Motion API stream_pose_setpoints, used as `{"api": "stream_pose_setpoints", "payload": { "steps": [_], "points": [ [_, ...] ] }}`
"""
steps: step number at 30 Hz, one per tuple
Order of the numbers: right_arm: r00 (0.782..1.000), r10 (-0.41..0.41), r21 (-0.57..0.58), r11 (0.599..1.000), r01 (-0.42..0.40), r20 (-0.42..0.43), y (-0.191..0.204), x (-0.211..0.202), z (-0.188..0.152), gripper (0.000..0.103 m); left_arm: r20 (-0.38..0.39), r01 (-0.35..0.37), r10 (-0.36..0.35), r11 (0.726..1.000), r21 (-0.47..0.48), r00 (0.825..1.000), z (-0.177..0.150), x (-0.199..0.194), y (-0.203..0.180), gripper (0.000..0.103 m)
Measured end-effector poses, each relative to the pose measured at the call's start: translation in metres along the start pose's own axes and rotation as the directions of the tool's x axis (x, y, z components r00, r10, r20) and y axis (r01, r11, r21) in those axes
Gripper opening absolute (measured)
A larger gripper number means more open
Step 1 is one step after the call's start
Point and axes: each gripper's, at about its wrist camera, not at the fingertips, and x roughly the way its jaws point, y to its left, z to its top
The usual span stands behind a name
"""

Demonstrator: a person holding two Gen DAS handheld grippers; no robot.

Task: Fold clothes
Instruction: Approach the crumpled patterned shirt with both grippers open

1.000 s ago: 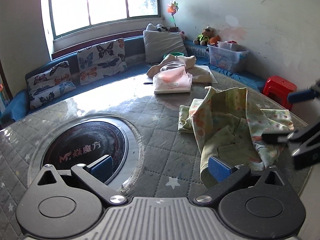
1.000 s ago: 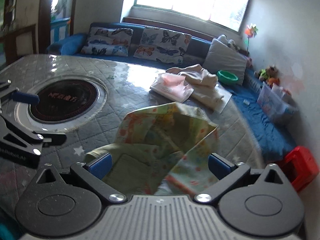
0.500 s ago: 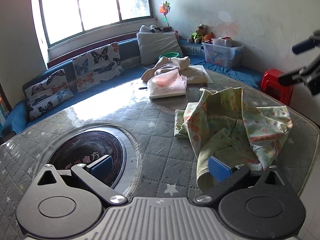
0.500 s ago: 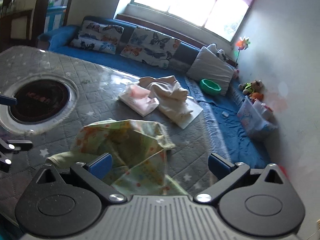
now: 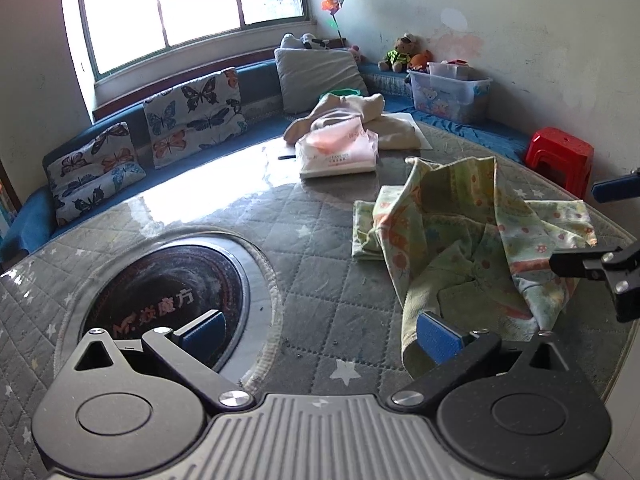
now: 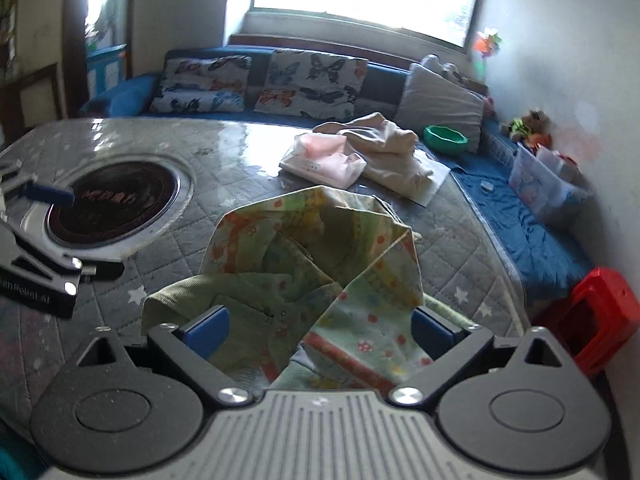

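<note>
Both pairs of blue-padded fingers stand spread wide with nothing clamped: the left gripper [image 5: 320, 332] hangs over the near edge of the round quilted table [image 5: 312, 280], its left pad over the dark glass hob [image 5: 168, 292] sunk into the table's left half and its right pad at the near hem of the green garment [image 5: 472, 248]. That garment (pale green cloth printed with orange and red flowers and dots) lies crumpled on the right half of the table, toward the near-right edge; one flat folded layer pokes out on its left side, the middle is pushed up into a loose peak, and a plainer olive-green part with a small pocket lies at the near side. Beyond it, near the far edge, sit a folded pink-and-white garment [image 5: 340, 152] and, touching it on the right, a rumpled cream garment [image 5: 372, 116]. The right gripper [image 6: 320, 332] is low over the green garment's near-right part, cloth showing between its open fingers, though I cannot tell whether the pads touch it; from the left wrist view it enters at the right edge, just beside the garment's right corner. Past the table's right edge stands a red stool [image 5: 560, 156].
</note>
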Motion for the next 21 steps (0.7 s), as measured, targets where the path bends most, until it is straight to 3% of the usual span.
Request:
{"api": "stream_pose_setpoints", "payload": {
  "steps": [13,21],
  "points": [
    [1.0,-0.02,0.118,0.993,0.019,0.012,0.005,0.004,-0.029,0.089,-0.034,0.071,-0.071,0.997,0.004,0.997,-0.009,0.014,-0.004,0.103],
    [1.0,-0.029,0.166,0.986,0.03,-0.006,0.012,0.008,-0.04,0.086,-0.038,0.072,-0.072,0.997,0.004,0.997,-0.01,0.017,-0.008,0.103]
  ]
}}
